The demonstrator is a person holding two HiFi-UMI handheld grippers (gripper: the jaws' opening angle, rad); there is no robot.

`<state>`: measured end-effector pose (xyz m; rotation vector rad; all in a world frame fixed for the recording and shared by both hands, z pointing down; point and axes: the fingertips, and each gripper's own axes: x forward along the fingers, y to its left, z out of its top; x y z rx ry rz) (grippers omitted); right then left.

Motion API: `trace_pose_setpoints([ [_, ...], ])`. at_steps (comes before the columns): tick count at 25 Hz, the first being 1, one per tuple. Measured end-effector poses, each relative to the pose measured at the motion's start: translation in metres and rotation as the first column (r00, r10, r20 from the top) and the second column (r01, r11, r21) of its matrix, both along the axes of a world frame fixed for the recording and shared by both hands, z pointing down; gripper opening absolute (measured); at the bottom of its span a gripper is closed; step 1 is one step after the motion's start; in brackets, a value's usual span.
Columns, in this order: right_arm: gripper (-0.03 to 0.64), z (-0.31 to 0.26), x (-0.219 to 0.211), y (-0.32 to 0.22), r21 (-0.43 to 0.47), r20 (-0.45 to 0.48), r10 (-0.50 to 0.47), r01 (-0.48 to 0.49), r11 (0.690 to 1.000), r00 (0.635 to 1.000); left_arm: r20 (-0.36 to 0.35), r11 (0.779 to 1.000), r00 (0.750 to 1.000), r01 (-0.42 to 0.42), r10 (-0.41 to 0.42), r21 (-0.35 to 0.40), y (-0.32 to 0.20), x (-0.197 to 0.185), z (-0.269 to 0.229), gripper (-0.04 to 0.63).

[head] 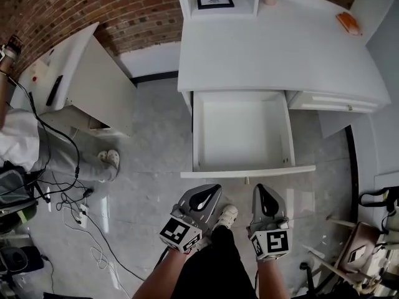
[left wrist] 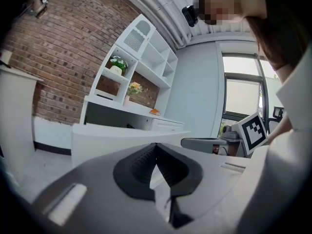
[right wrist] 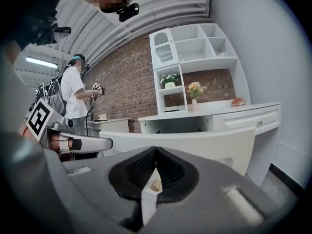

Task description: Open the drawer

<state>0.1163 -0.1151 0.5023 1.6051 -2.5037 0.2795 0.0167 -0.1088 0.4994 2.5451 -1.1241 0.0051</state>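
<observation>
The white drawer (head: 243, 129) stands pulled far out of the white desk (head: 280, 48), and nothing lies in it. Its front panel (head: 249, 172) faces me, with a small knob (head: 247, 180) under its edge. My left gripper (head: 201, 198) and right gripper (head: 267, 195) hover side by side just short of that panel, touching nothing. In the left gripper view the left gripper (left wrist: 156, 146) has its jaws together and holds nothing, with the drawer front (left wrist: 112, 135) beyond. The right gripper (right wrist: 156, 151) is likewise shut, and the knob (right wrist: 155, 185) shows in the slit behind its tips.
A closed drawer (head: 333, 101) sits to the right of the open one. An orange object (head: 348, 22) lies on the desk top. A second white desk (head: 93, 73) stands at the left, with a person (head: 12, 136) and floor cables (head: 81, 210) beside it. A chair (head: 355, 248) stands at the lower right.
</observation>
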Motion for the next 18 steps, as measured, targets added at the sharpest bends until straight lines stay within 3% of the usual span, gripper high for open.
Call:
trace_pose_setpoints([
  [6, 0.003, -0.040, 0.006, 0.012, 0.018, 0.037, -0.007, 0.007, 1.000, 0.999, -0.007, 0.998, 0.998, 0.067, -0.067, 0.009, 0.004, -0.023, -0.038, 0.003],
  [18, 0.002, -0.115, 0.017, 0.037, 0.053, 0.073, 0.005, -0.009, 0.999, 0.997, -0.016, 0.992, 0.995, 0.100, -0.099, 0.079, 0.020, -0.039, -0.105, 0.003],
])
